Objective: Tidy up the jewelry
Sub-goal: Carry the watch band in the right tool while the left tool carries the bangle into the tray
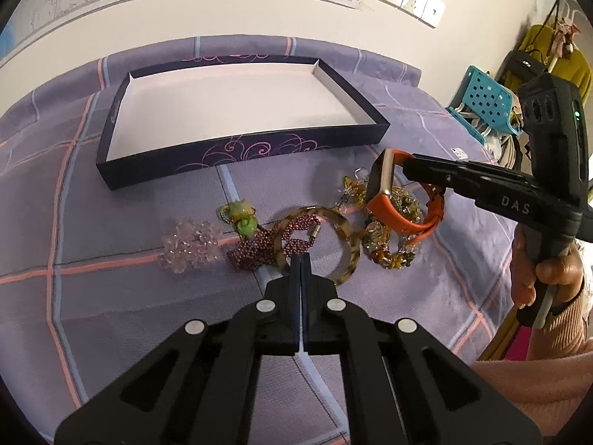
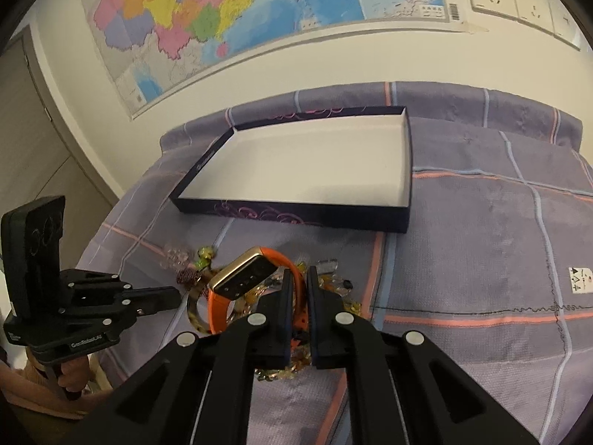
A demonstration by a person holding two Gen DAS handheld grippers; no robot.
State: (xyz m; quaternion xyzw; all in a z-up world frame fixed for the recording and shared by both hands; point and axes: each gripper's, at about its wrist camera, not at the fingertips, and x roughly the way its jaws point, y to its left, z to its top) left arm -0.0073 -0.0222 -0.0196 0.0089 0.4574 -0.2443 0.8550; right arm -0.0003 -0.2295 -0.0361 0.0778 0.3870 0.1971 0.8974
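Note:
A shallow dark purple box (image 1: 259,148), white inside, lies on the plaid sheet behind a cluster of jewelry. The cluster holds a clear pink crystal bracelet (image 1: 189,246), a green glass piece (image 1: 241,218), a magenta beaded bracelet (image 1: 259,248), a tortoiseshell bangle (image 1: 344,226) and amber beads (image 1: 385,248). My left gripper (image 1: 300,259) is shut, its tips at the bangle's near rim; whether anything is pinched is hidden. My right gripper (image 2: 296,274) is shut on the strap of an orange watch (image 2: 244,278) with a gold case, held just over the amber beads.
The purple plaid sheet (image 2: 481,241) stretches bare to the right, with a white label (image 2: 578,278) on it. A blue perforated basket (image 1: 485,100) and hanging clothes stand off the right edge. A map and wall sockets are on the wall behind.

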